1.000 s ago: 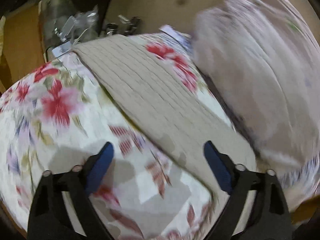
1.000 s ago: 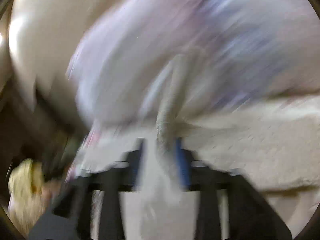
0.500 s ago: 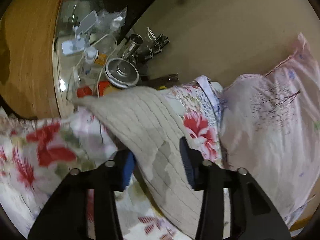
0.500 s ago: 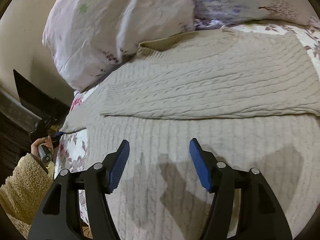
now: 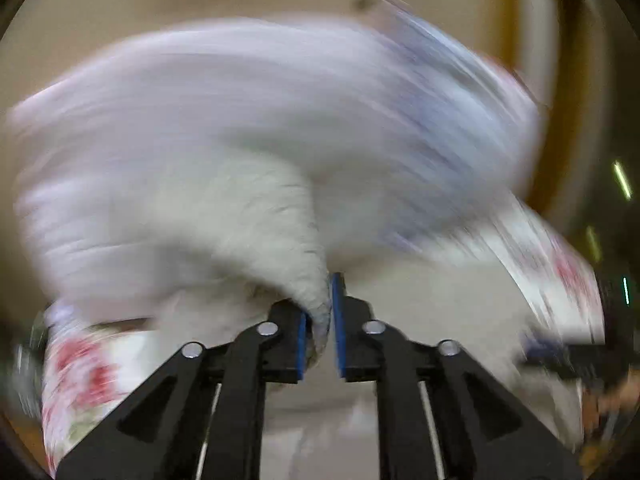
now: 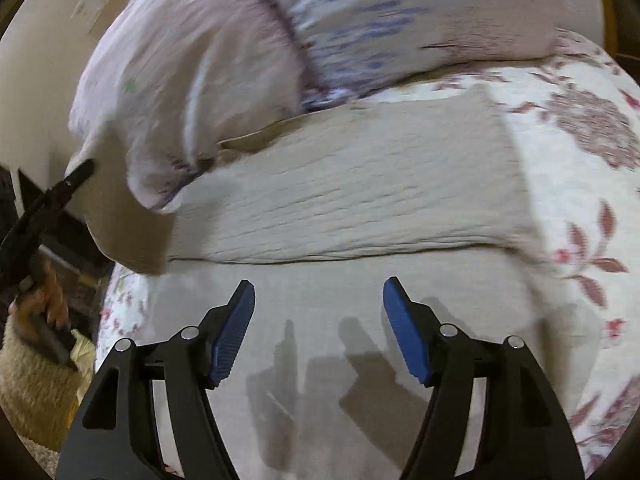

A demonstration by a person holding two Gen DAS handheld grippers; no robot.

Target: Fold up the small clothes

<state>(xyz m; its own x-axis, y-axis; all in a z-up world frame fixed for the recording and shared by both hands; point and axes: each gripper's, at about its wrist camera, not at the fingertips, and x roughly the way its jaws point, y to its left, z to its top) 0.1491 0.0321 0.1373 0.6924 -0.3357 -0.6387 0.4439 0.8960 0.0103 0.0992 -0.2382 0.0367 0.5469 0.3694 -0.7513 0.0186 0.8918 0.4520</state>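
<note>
A beige cable-knit sweater [image 6: 360,184] lies spread on a floral bed cover [image 6: 580,200], with one part folded over the rest. My right gripper [image 6: 319,322] is open and empty, hovering low over the sweater's near part. My left gripper [image 5: 320,320] is shut on a bunched edge of the sweater [image 5: 304,264] and lifts it; this view is heavily blurred. In the right wrist view the left gripper [image 6: 76,176] shows at the far left, held by a hand, with a flap of sweater hanging by it.
A large pale pink and lilac pillow [image 6: 320,28] lies at the head of the bed, touching the sweater's far edge. A beige wall [image 5: 200,8] stands behind it. The bed's left edge [image 6: 108,292] drops off beside a dark floor.
My left gripper has closed on the sweater's edge and swung it up fast. My right gripper stayed open and drew back slightly over the sweater.
</note>
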